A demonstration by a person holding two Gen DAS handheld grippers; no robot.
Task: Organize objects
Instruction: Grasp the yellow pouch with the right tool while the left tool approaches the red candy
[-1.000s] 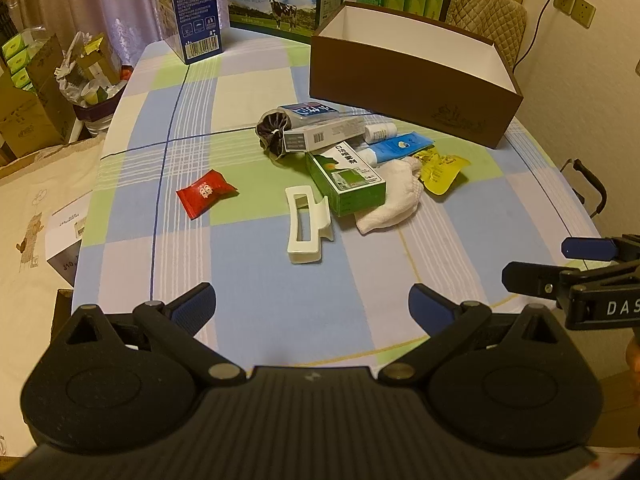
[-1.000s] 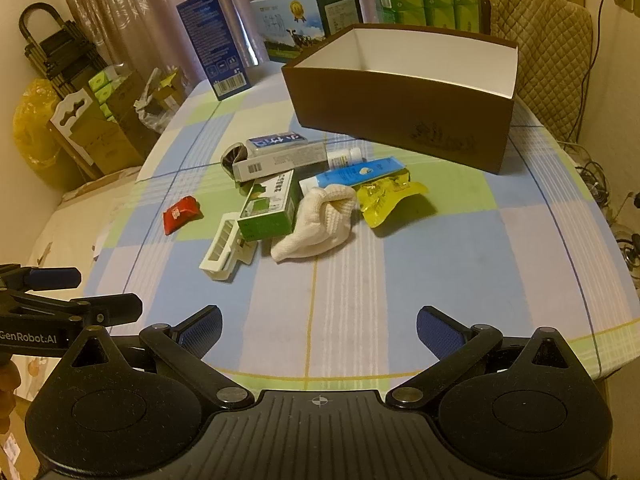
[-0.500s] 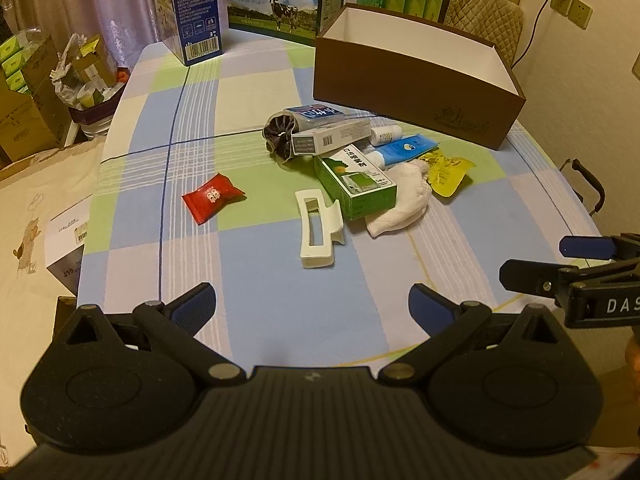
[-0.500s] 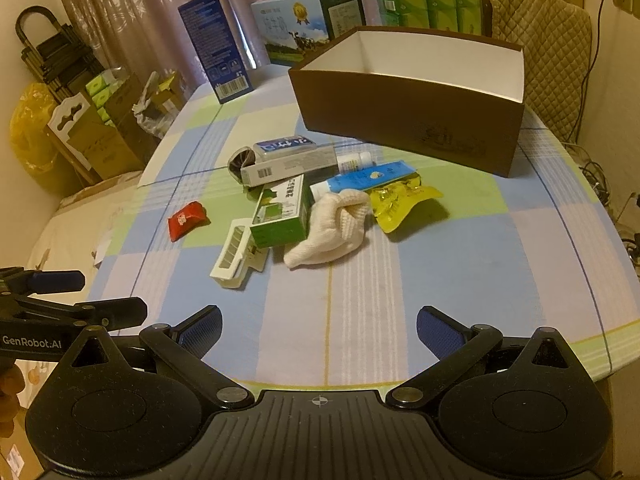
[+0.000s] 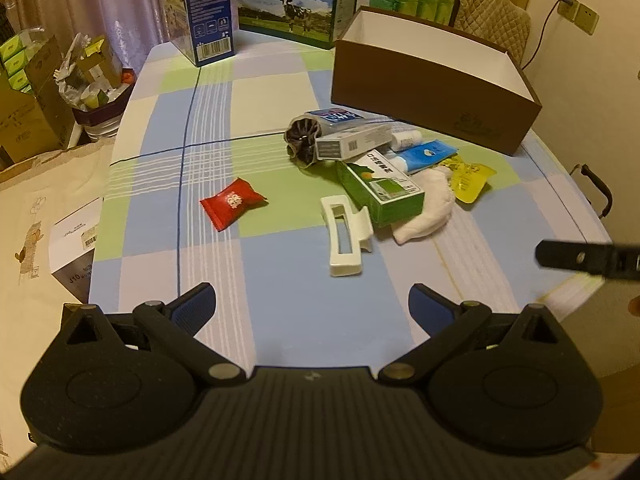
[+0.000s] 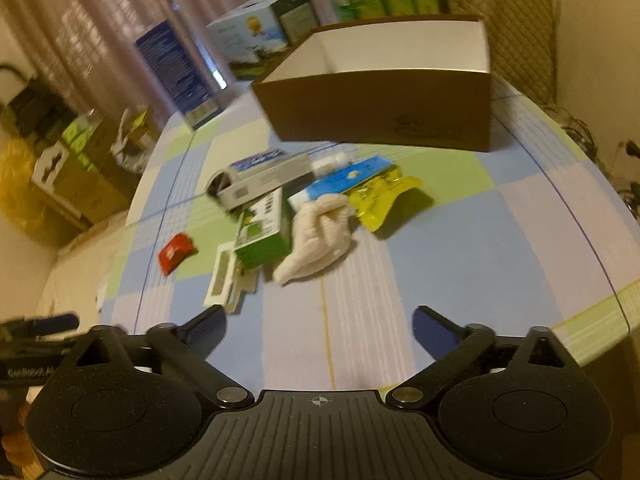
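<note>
the clutter sits mid-frame on the checked surface (image 5: 280,92), just below the brown box (image 5: 432,80) in the upper right. likely risk: the pile is tangled, so lifting the green carton (image 5: 380,188) could drag the white hair clip (image 5: 344,236) or the white cloth (image 5: 428,212) leaning on it. the red candy packet (image 5: 232,202) lies apart, flat and easy. left gripper (image 5: 312,308) and right gripper (image 6: 320,326) both have fingers spread wide, grasping nothing. the right view is blurred.
</note>
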